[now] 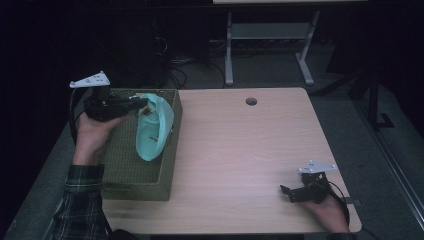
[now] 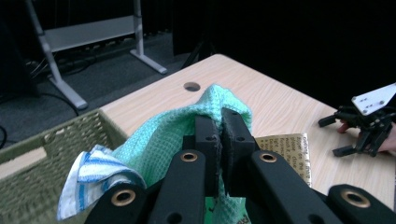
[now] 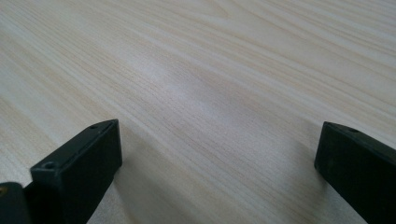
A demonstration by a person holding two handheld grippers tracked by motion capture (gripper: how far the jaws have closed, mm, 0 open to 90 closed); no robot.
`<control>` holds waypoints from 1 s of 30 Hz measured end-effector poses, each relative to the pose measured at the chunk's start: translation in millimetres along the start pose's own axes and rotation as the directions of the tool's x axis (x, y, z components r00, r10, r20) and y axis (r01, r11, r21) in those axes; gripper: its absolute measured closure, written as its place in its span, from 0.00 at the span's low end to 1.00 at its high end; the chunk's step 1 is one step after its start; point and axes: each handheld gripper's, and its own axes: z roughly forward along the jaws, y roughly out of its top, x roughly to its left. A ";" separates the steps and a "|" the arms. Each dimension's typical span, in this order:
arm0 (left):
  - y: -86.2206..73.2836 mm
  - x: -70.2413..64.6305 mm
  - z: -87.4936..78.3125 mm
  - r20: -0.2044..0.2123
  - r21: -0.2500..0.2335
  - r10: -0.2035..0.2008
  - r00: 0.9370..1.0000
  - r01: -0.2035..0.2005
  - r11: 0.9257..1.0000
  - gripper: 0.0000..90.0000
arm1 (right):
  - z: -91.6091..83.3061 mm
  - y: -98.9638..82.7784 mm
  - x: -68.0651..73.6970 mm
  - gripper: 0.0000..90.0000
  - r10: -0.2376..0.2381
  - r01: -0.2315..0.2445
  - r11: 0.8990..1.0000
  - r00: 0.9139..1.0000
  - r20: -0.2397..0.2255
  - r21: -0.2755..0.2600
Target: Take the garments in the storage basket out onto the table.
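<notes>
Up close, the left gripper view shows a tan card (image 2: 286,156) printed with lines of small dark text, too fine and too skewed to read; it lies just past the jaws at about four o'clock of them, partly hidden behind the mint-green cloth (image 2: 187,133). No brand or other label can be made out.

The left tool (image 1: 142,104) is clamped tight on that waffle-weave cloth, its two black jaws pressed together with a fold of fabric pinched between them. In the high view the cloth hangs down from the jaws over the woven green basket (image 1: 125,165), which sits at nine o'clock on the counter (image 1: 240,150), and its lower end droops along the basket's right wall. A white cloth with blue stripes (image 2: 95,175) lies bunched just beside the green one, at eight o'clock of the jaws in the left gripper view.

The right tool (image 1: 289,193) rests at five o'clock on the counter, well apart from the basket, its jaws spread wide with bare wood grain between them.

A round cable hole (image 1: 251,101) sits near the counter's twelve o'clock edge. Beyond it, on the dark floor, stand the grey legs of another desk (image 1: 229,55) and some tangled cables (image 1: 175,70).
</notes>
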 end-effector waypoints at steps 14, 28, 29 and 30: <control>30.1 -20.5 14.9 0.086 -0.049 0.047 0.995 -0.042 0.998 0.96 | -0.1 0.0 0.0 0.00 0.000 0.000 1.000 1.000 0.000 0.001; 49.3 -43.7 46.7 0.186 -0.083 0.081 0.979 -0.066 0.994 0.96 | -0.1 0.1 0.0 0.00 0.000 0.000 1.000 1.000 0.000 0.001; 49.4 -44.5 48.6 0.190 -0.083 0.082 0.978 -0.067 0.994 0.96 | 0.0 0.0 0.0 0.00 0.000 0.000 1.000 1.000 0.000 0.000; 49.5 -46.1 51.9 0.197 -0.081 0.084 0.977 -0.069 0.994 0.96 | -0.1 0.1 0.0 0.00 0.000 0.000 1.000 1.000 0.000 0.001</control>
